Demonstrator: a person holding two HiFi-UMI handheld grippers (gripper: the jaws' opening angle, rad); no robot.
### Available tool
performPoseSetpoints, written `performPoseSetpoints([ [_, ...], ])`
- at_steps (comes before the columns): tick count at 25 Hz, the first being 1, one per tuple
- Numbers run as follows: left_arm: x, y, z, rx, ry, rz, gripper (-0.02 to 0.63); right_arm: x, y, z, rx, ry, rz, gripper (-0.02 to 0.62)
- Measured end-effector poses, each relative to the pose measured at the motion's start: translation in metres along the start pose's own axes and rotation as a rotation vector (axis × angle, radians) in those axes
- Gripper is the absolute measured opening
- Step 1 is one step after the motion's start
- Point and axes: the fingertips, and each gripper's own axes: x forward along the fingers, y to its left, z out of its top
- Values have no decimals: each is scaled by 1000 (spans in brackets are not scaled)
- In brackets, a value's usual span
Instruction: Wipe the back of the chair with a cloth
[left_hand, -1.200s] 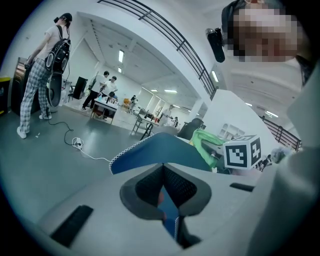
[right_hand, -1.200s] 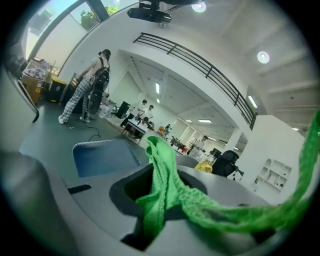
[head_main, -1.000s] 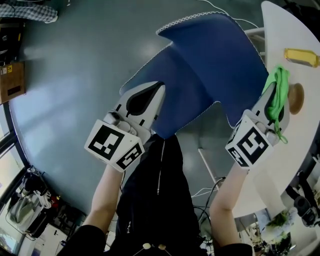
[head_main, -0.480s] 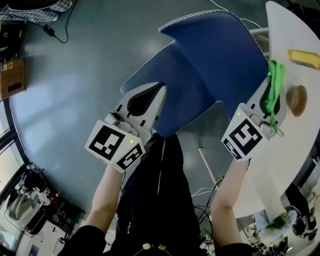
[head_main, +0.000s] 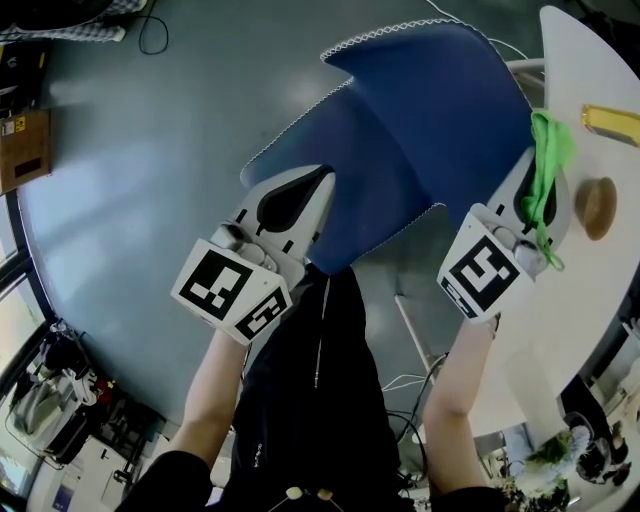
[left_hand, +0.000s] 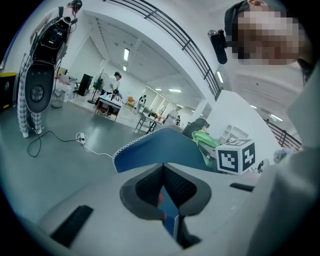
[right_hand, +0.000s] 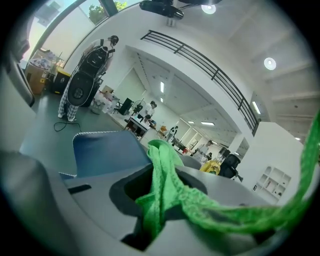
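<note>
Held the green cloth (right_hand: 162, 192) pinched between the closed jaws of the right gripper (right_hand: 156, 182), with a bunch standing up past the tips and a long strand trailing toward the lower right of the right gripper view. Showed the left gripper (left_hand: 162, 169) with jaws closed tip to tip and nothing caught between the tips. Left only a narrow wedge of gap below them, filled by the blue of the chair (left_hand: 160, 147) behind.

In the head view, found the right gripper (head_main: 533, 170) at the right-hand edge of the chair (head_main: 430, 100), beside its back, with the cloth (head_main: 548, 150) draped over the tip. Gave no clear sign of contact between cloth and chair. Found the left gripper (head_main: 322, 180) at centre left, over the near edge of the seat.

Crowded the right gripper against the rim of the white table (head_main: 600, 290), with a yellow bar (head_main: 612, 120) and a brown round object (head_main: 596, 207) lying on it at the right edge of the frame.

Showed the chair in the upper centre over a grey floor (head_main: 130, 180), upholstered in blue and edged with white stitching.
</note>
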Motion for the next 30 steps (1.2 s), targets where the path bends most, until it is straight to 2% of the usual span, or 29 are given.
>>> performPoseSetpoints([
  [10, 1, 0, -2, -8, 10, 1, 2, 4, 17, 12, 33, -27, 49, 46],
  [17, 5, -5, -7, -10, 13, 0, 2, 3, 25, 11, 7, -45, 72, 46],
  [23, 3, -2, -6, -10, 15, 6, 2, 7, 52, 13, -56, -56, 136, 46],
  [30, 7, -6, -6, -5, 11, 17, 2, 10, 84, -13, -138, -23, 215, 46],
])
